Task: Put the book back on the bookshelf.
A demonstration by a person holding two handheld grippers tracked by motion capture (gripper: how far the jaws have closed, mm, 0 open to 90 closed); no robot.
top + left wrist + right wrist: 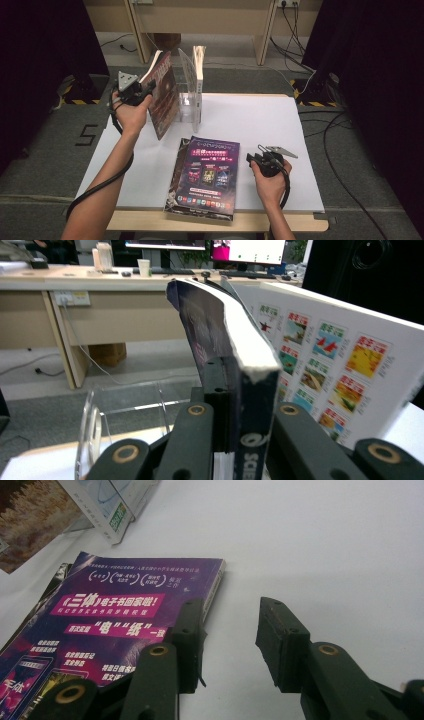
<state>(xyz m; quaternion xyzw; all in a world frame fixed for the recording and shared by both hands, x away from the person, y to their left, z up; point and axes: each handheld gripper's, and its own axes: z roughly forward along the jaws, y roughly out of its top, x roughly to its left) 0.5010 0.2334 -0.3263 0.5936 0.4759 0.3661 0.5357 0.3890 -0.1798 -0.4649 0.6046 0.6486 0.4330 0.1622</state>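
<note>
My left gripper (148, 93) is raised at the table's back left, shut on a dark-covered magazine (163, 95) that tilts beside a clear acrylic book stand (188, 102). In the left gripper view both jaws of the left gripper (246, 407) clamp the magazine's dark blue spine (252, 430). A white book (199, 75) stands in the stand, its back printed with small colourful pictures (340, 372). My right gripper (253, 159) rests low on the table, open and with nothing in it, just right of a flat stack of magazines with a purple cover (207, 172). The right gripper (230, 645) stands at the purple cover's (115, 615) right edge.
The white table top (260, 125) lies bare to the right of the stack and the stand. Its wooden front edge (150, 221) runs under the stack. Cables (330, 130) trail on the grey floor to the right. A desk (60, 285) stands beyond.
</note>
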